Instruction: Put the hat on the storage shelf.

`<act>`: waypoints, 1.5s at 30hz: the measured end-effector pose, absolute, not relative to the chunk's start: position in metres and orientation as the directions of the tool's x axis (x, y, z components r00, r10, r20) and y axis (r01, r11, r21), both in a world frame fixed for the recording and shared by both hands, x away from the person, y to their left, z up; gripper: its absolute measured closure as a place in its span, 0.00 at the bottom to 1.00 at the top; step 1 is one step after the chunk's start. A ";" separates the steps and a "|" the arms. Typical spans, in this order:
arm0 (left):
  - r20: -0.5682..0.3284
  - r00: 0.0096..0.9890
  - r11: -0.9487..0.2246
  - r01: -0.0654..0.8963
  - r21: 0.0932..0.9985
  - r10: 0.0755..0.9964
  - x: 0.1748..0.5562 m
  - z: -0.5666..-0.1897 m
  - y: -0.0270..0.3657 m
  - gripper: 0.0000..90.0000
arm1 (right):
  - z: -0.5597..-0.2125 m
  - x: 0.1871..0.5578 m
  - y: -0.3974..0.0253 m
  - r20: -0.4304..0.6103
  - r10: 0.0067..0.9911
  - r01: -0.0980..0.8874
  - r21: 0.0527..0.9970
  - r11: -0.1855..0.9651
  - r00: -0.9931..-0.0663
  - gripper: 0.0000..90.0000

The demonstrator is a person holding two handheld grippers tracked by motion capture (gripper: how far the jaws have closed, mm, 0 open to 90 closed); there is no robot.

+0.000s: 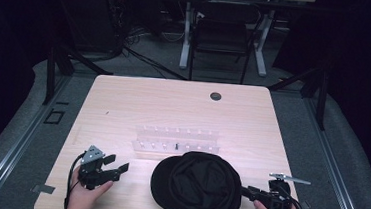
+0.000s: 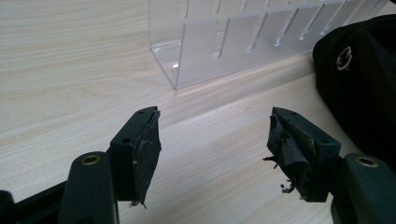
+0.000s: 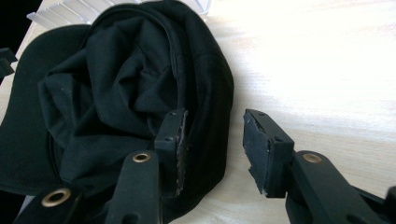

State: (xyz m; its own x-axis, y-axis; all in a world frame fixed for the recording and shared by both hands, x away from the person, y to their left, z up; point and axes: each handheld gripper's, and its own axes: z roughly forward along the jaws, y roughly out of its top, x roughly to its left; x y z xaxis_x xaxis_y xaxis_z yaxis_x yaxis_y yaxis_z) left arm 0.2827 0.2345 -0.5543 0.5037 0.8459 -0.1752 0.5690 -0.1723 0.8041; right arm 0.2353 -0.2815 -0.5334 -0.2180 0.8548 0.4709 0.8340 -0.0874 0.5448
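Note:
A black cap lies crumpled, crown up, at the table's near middle. My right gripper is at the cap's right edge. In the right gripper view that gripper stands open, its left jaw over the cap and the cap's rim reaching into the gap. My left gripper is held to the left of the cap and apart from it. It is open with only bare table between its jaws. A clear plastic rack with slots stands just behind the cap; the rack and the cap lie ahead of the left jaws.
A small dark piece sits in the rack's front row. A round black grommet is set in the wooden table near its far edge. Beyond the table stand a dark chair and another desk's legs.

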 end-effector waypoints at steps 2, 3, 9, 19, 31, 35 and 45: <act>-0.176 0.504 -0.173 0.570 0.803 0.846 0.283 -0.555 0.234 0.38 | -0.536 0.239 -0.282 0.493 0.843 0.847 0.524 -0.090 -0.216 0.70; -0.176 0.504 -0.173 0.570 0.803 0.846 0.283 -0.555 0.234 0.38 | -0.538 0.241 -0.282 0.505 0.836 0.854 0.512 -0.091 -0.213 0.71; -0.170 0.505 -0.179 0.571 0.801 0.846 0.283 -0.555 0.233 0.38 | -0.537 0.252 -0.279 0.511 0.834 0.879 0.471 -0.071 -0.207 0.76; -0.175 0.508 -0.177 0.571 0.802 0.843 0.283 -0.555 0.233 0.38 | -0.534 0.279 -0.272 0.511 0.835 0.925 0.381 -0.006 -0.205 0.83; -0.174 0.507 -0.180 0.574 0.799 0.845 0.284 -0.557 0.233 0.39 | -0.536 0.292 -0.272 0.556 0.808 0.959 0.280 0.039 -0.195 0.95; -0.174 0.504 -0.179 0.576 0.797 0.846 0.284 -0.557 0.233 0.39 | -0.535 0.293 -0.273 0.562 0.807 0.964 0.266 0.030 -0.180 0.97; -0.172 0.494 -0.174 0.577 0.798 0.852 0.284 -0.557 0.234 0.39 | -0.529 0.289 -0.287 0.547 0.822 0.977 0.209 0.050 -0.159 0.92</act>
